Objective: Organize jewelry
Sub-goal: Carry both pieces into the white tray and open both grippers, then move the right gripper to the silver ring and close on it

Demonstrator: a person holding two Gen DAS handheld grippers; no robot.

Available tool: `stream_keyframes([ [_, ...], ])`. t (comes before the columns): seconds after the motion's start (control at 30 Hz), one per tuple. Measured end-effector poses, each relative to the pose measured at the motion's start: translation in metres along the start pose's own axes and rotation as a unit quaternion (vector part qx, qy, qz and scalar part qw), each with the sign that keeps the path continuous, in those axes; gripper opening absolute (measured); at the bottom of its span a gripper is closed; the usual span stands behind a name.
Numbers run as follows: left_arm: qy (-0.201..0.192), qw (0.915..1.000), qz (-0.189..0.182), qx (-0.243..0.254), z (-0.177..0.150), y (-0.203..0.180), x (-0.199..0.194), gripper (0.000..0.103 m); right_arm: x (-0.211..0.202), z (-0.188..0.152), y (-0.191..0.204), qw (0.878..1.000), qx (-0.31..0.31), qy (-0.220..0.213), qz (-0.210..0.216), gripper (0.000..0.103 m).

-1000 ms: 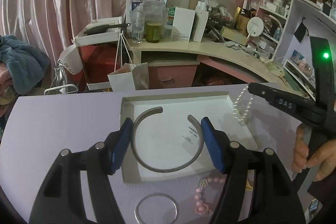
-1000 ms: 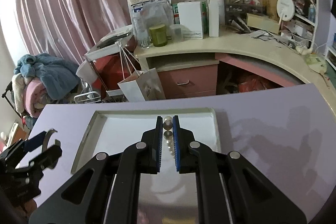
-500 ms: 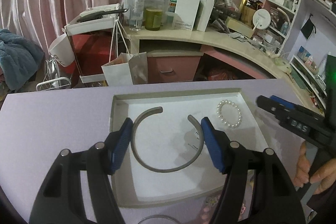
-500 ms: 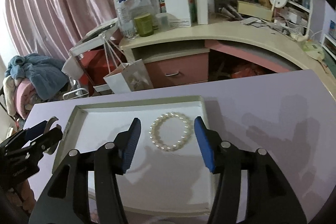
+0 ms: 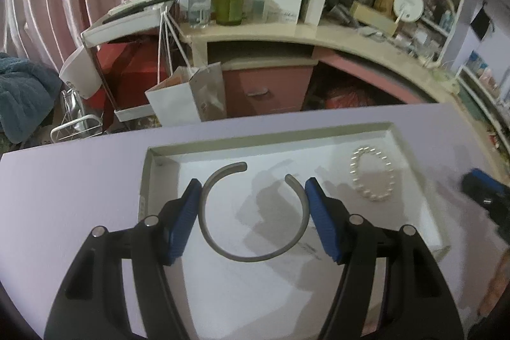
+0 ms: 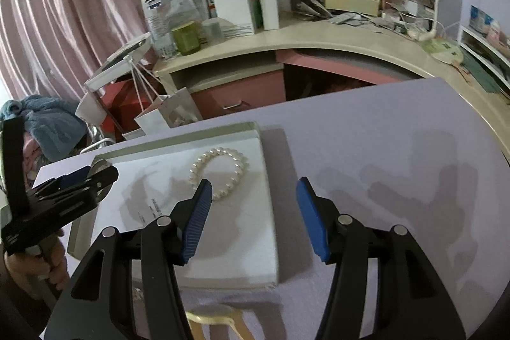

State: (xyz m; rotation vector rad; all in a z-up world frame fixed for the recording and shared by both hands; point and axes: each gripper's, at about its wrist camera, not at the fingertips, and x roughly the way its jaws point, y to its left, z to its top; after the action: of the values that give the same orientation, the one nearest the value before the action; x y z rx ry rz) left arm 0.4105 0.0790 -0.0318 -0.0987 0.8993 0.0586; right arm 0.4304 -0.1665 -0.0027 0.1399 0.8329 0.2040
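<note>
- Left gripper (image 5: 253, 217): jaws clamped across the cuff (image 5: 253, 212), its gap facing away from the jaws, held over the tray (image 5: 145, 180).
- Right gripper (image 6: 253, 220): jaws just opened, nothing between; pearls (image 6: 220, 172) lie in the tray, just ahead-left.
- Judgement: the cuff goes down left of the pearls, well apart.

Two bracelets (image 5: 253, 212) (image 5: 372, 177), one tray (image 5: 149, 174), seemingly.

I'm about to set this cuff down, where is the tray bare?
Bare tray floor lies under and ahead of the silver cuff in the left gripper. The pearl bracelet fills the far right corner. Purple table right of the tray is bare.
</note>
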Motion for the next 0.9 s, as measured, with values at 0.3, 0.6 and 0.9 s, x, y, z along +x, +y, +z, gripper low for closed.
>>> stream_keyframes([
  [0.3, -0.049, 0.9983, -0.011, -0.027, 0.004, 0.012, -0.037, 0.086, -0.027, -0.015, -0.011, 1.000, 0.020, -0.010, -0.011, 0.057],
  [0.6, -0.112, 0.9917, 0.000, -0.064, -0.044, 0.034, -0.143, 0.087, -0.080, -0.059, 0.006, 0.999, -0.016, -0.032, 0.015, 0.057],
  [0.9, -0.154, 0.9834, 0.044, -0.086, -0.113, 0.045, -0.212, 0.090, -0.118, -0.125, 0.029, 0.994, -0.079, -0.030, 0.067, 0.057],
])
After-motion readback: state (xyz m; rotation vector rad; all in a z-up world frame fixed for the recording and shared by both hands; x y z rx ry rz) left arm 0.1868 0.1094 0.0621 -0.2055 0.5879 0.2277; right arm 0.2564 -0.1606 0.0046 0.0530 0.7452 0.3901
